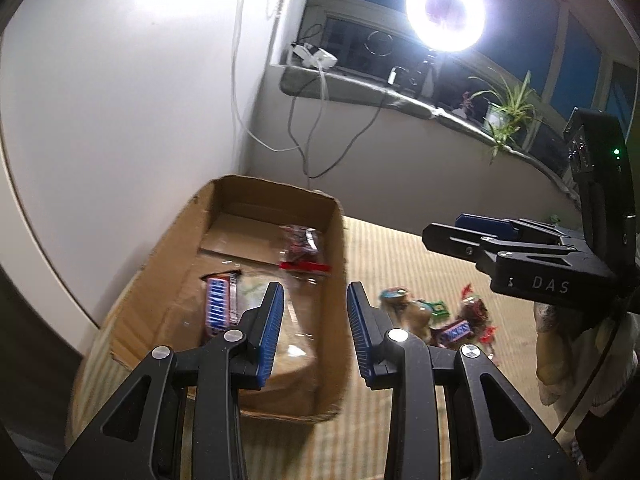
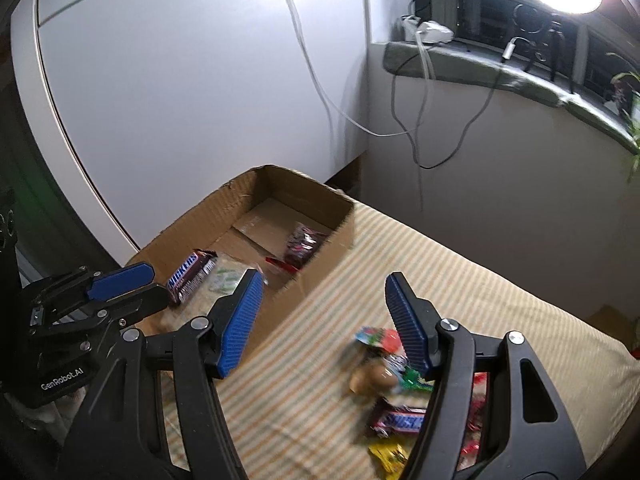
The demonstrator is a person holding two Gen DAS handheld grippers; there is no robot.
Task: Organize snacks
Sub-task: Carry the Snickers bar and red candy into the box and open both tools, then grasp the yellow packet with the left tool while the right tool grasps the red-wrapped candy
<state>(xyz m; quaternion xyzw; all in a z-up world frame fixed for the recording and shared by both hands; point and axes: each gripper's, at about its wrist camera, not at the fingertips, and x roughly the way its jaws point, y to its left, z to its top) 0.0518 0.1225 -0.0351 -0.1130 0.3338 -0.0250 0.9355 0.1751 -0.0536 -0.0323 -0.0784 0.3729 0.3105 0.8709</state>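
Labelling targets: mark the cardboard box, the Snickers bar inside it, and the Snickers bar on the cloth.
cardboard box (image 2: 320, 280), right wrist view, near side wall.
Snickers bar in box (image 2: 188, 278), right wrist view, wrapper middle.
Snickers bar on cloth (image 2: 400, 420), right wrist view, wrapper logo.

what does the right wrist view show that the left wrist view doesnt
Only the right wrist view shows the crinkled yellow wrapper at the near edge of the snack pile. Only the left wrist view shows the whole glowing ring light and the leafy green potted plant on the sill. Both show the open brown cardboard box with a Snickers bar inside, and the striped cloth.
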